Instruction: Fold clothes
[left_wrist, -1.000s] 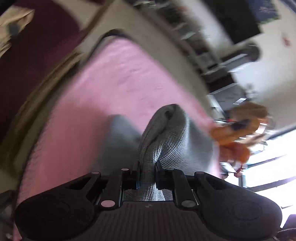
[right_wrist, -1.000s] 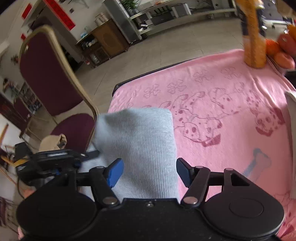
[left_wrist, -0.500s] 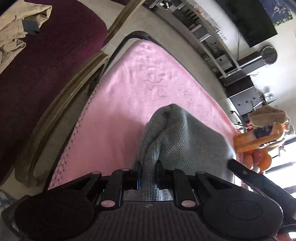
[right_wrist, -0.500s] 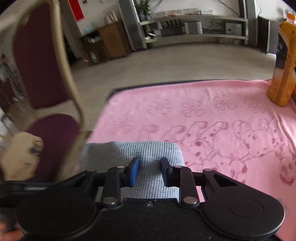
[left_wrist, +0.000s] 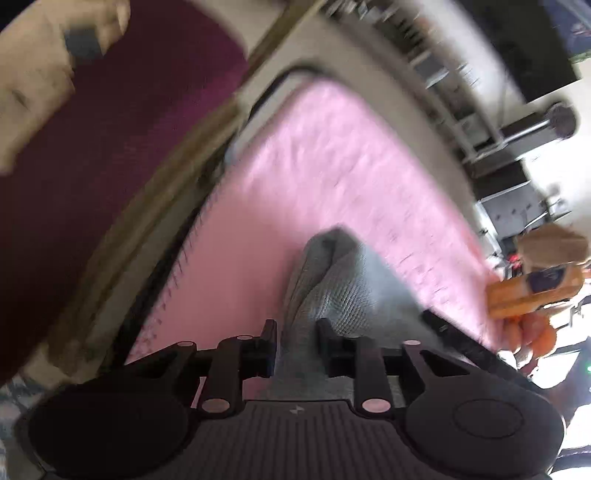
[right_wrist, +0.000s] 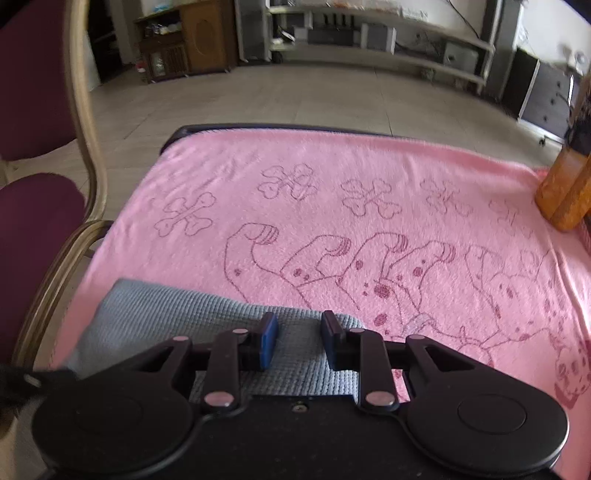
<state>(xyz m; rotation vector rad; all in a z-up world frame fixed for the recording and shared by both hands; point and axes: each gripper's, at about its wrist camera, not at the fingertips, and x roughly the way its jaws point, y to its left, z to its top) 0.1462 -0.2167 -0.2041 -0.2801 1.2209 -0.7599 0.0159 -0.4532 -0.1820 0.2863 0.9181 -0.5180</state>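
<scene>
A grey-blue knit garment (right_wrist: 192, 317) lies folded on the pink towel (right_wrist: 332, 206) at the table's near left corner. My right gripper (right_wrist: 299, 339) sits over its near edge, jaws narrowly parted with knit between them; whether they pinch it is unclear. In the left wrist view, my left gripper (left_wrist: 297, 347) has a bunched fold of the same garment (left_wrist: 332, 280) between its fingers, jaws slightly parted. That view is blurred.
A maroon chair with a gold frame (right_wrist: 85, 155) stands against the table's left side; beige clothing (left_wrist: 33, 92) lies on its seat. An orange bottle (right_wrist: 565, 184) stands at the far right, with oranges (left_wrist: 535, 336) beside it.
My right gripper closed from wide open down onto the garment's edge and lowered toward the table. My left gripper's jaws have parted slightly around the fold, and it is moving.
</scene>
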